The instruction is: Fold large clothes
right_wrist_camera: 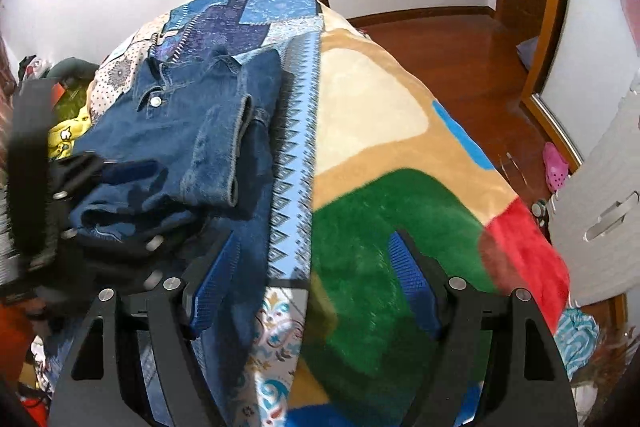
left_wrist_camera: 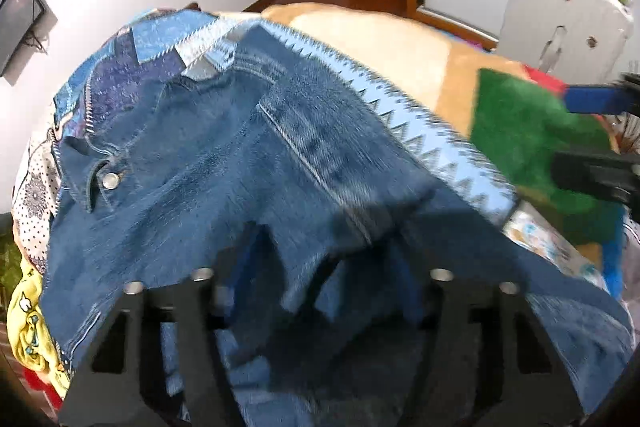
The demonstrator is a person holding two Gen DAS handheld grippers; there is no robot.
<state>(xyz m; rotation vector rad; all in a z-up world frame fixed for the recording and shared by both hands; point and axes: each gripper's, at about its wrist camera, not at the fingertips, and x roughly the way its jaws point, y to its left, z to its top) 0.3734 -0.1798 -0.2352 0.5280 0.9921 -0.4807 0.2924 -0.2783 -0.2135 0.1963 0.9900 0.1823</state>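
Observation:
A blue denim jacket [left_wrist_camera: 224, 163] lies on the bed with its collar and metal button at the upper left and a sleeve folded across it [right_wrist_camera: 216, 151]. My left gripper [left_wrist_camera: 324, 275] is low over the jacket's near part; denim covers the space between its fingers and hides the tips, so its state is unclear. It also shows at the left of the right wrist view [right_wrist_camera: 108, 171], over the jacket's hem. My right gripper [right_wrist_camera: 316, 275] is open and empty above the bed, its blue pads [right_wrist_camera: 416, 291] spread wide, right of the jacket. It shows at the right edge of the left wrist view [left_wrist_camera: 592, 131].
A patchwork blue quilt [right_wrist_camera: 256, 15] and a tan, green and red fleece blanket [right_wrist_camera: 384, 211] cover the bed. A yellow garment [left_wrist_camera: 28, 323] lies at the left. White cabinet [left_wrist_camera: 560, 15], wooden floor [right_wrist_camera: 452, 47], wooden door frame and wall screens surround it.

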